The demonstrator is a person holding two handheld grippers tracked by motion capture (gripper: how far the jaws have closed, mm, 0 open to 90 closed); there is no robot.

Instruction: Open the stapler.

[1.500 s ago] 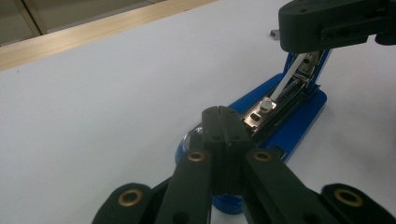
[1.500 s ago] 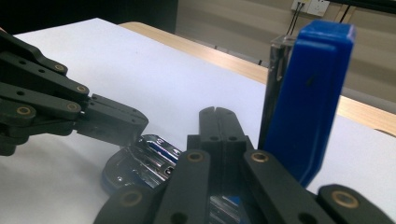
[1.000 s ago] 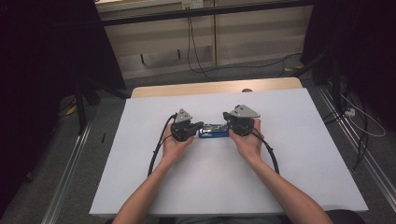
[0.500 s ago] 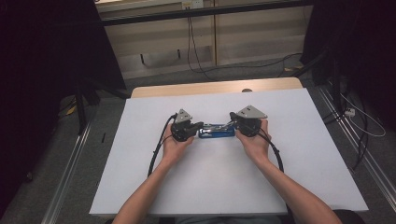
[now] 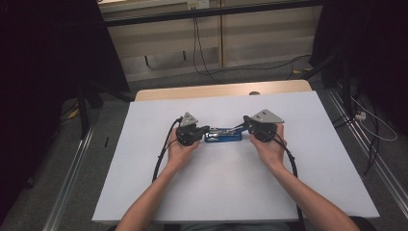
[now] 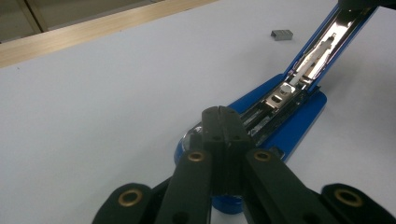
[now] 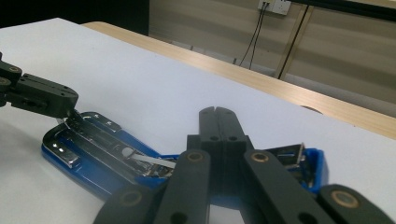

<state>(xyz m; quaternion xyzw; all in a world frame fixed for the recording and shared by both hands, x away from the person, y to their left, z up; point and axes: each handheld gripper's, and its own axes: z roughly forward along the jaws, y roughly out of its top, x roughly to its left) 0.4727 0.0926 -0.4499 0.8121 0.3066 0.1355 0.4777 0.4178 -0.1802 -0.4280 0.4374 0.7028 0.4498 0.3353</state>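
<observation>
1. A blue stapler (image 5: 223, 137) lies near the middle of your white worktop (image 5: 144, 192), directly between your two hands, its long axis running left to right across the worktop.

2. Your left claw (image 5: 206, 129) sits at the stapler's left end. In the left gripper view its jaws are pressed together over the front of the blue base (image 6: 299, 121), and from there the stapler stretches up and away toward the right.

3. Your right claw (image 5: 245, 126) sits at the opposite end. The right gripper view shows its jaws pressed together too, above the hinge end (image 7: 299, 161); whether either claw pinches any part of the stapler is hidden by the jaws themselves.

4. The stapler is open: its top arm (image 6: 334, 42) tilts up from the hinge, and the metal staple channel (image 7: 100, 147) lies bare along the base.

5. A small block of staples (image 6: 282, 34) lies on the worktop just beyond the raised arm, apart from the stapler; the right claw looks the nearer one to it.

6. The relation that matters: both claws face each other along the stapler's own axis, one at each end, equally near. Any loading or closing move, by this reading, has one claw steadying the base while the other travels along that line.
</observation>
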